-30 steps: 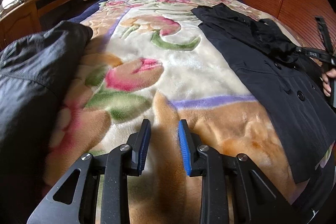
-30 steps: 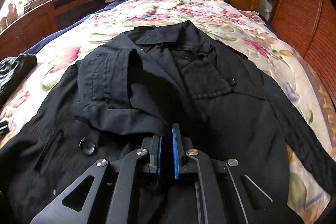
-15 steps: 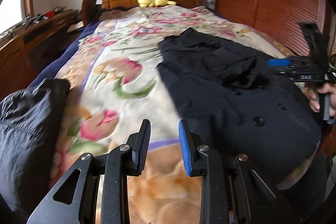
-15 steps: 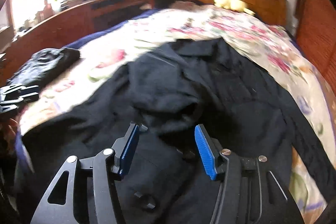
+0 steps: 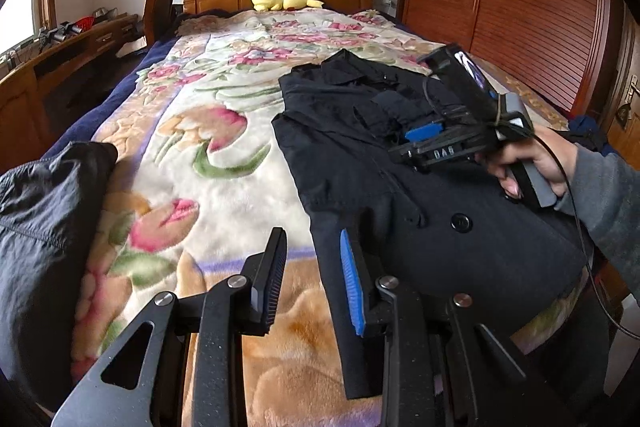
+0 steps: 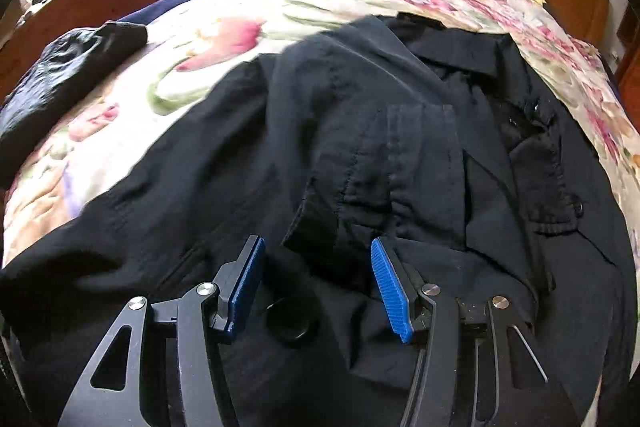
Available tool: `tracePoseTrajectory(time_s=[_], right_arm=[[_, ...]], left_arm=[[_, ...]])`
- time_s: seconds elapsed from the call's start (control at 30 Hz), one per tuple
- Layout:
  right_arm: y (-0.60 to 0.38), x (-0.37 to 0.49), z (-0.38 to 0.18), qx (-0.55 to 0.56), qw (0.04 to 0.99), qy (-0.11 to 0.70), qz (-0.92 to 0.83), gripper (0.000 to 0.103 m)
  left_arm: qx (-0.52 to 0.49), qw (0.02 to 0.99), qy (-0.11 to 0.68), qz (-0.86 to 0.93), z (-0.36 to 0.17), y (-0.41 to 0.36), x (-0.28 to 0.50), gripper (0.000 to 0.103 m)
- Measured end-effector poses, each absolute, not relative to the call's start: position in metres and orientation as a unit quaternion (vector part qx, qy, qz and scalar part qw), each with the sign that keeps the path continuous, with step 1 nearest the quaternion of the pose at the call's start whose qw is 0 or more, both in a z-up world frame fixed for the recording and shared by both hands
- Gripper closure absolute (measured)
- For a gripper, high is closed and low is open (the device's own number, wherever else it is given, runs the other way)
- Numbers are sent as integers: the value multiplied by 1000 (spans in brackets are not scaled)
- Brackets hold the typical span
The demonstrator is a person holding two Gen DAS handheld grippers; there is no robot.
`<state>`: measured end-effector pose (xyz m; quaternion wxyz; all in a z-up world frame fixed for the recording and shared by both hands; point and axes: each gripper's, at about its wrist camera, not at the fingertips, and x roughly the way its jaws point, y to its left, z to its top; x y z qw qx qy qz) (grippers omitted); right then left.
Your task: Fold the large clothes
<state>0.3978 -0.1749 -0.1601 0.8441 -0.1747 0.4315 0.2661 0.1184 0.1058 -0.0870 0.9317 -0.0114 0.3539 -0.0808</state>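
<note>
Right wrist view — right gripper (image 6: 318,287) parted, empty, over black coat (image 6: 360,147); left gripper (image 5: 312,275) slightly apart — empty.

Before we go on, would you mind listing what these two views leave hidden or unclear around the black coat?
- Left wrist view: the black coat hem runs behind the left gripper; the right gripper covers its chest.
- Right wrist view: the coat's right sleeve is cut off by the frame edge; the right gripper, jaws just opened and empty, hides the cloth below.
- Both views: the dark garment at left is cropped, type unclear.
</note>
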Motion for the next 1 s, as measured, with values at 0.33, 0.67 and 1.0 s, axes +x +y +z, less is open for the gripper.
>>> tracePoseTrajectory(time_s=[0.33,0.67,1.0], right_arm=[[-223,393,-152,-98,873,393,273,99],[-295,318,-117,-43,922,307,232,100],[-374,220,-142,20,930,325,172,100]], left_arm=[[-17,932,349,-93,-86,91,114,74],[-8,932,347,-101,-78,72,117,74],[-15,933,339,-119,-72,42,119,74]])
